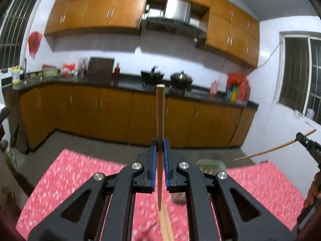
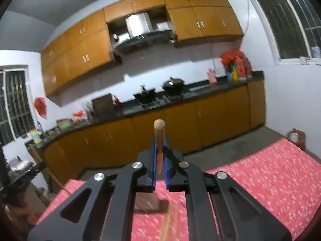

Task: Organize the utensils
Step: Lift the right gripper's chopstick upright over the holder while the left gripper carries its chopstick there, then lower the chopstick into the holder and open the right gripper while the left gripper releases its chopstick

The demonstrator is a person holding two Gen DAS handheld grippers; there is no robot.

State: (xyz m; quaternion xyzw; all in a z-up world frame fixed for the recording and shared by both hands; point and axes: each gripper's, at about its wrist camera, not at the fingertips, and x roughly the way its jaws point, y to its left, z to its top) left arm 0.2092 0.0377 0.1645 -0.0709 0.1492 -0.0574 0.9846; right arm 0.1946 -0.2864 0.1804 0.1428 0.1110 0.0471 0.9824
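Observation:
My left gripper (image 1: 160,142) is shut on a wooden chopstick (image 1: 160,112) that stands upright between the blue pads, thick end up and pointed tip hanging over the red patterned tablecloth (image 1: 66,176). My right gripper (image 2: 159,142) is likewise shut on a second chopstick (image 2: 159,132), also held thick end up. In the left wrist view the right gripper (image 1: 307,141) shows at the far right with its slanted chopstick (image 1: 274,148). More chopsticks (image 1: 165,225) lie on the cloth below the grippers, and one chopstick (image 2: 167,219) shows blurred in the right wrist view.
A greenish container (image 1: 210,165) sits on the far part of the table, and a small brown object (image 1: 178,197) lies nearer. A brown block (image 2: 146,200) rests on the cloth. Beyond the table run orange kitchen cabinets (image 1: 120,114) and a dark counter (image 1: 128,84) with pots.

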